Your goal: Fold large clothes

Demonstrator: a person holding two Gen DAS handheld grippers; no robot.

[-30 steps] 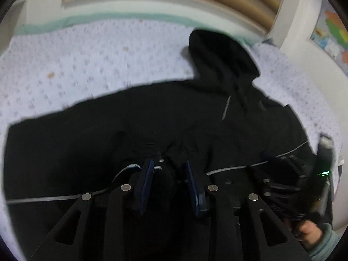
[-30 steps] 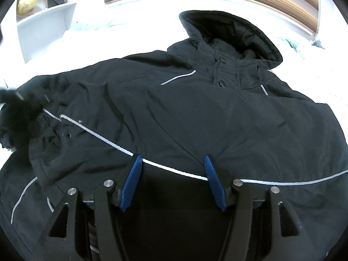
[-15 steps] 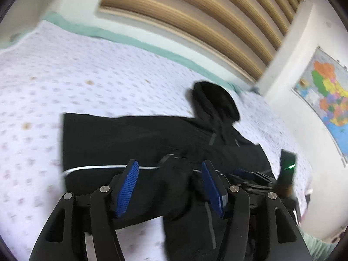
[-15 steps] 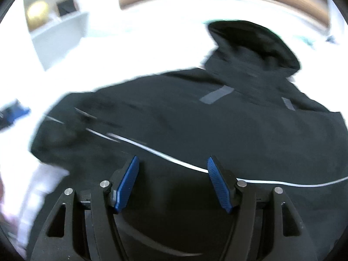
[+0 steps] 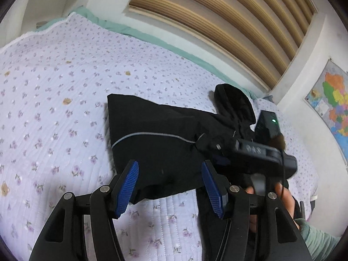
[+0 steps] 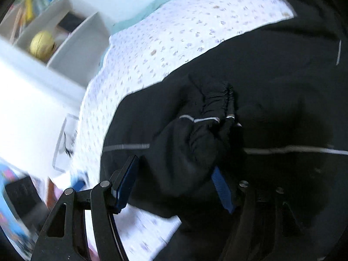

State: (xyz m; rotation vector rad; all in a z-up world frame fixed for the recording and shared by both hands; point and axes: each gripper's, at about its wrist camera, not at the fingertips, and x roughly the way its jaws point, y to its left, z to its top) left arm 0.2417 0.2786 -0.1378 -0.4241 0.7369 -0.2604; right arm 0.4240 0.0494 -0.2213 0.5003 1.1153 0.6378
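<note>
Black hooded padded jacket with thin grey reflective piping (image 5: 156,143) lies partly folded on the lilac floral quilted bedspread (image 5: 54,100), just ahead of both sets of jaws. Left gripper (image 5: 169,187): jaws apart, nothing pinched, jacket edge beyond the blue pads. Right gripper (image 6: 176,184): jaws opening, bunched elastic sleeve cuff (image 6: 217,100) ahead between the blue pads, no pinch visible. Right hand (image 5: 285,198) holds that gripper beside the left jaws.

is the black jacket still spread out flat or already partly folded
Partly folded: the black jacket lies on the floral bedspread with one side ending in a straight folded edge, and a sleeve cuff is doubled over its body.
</note>
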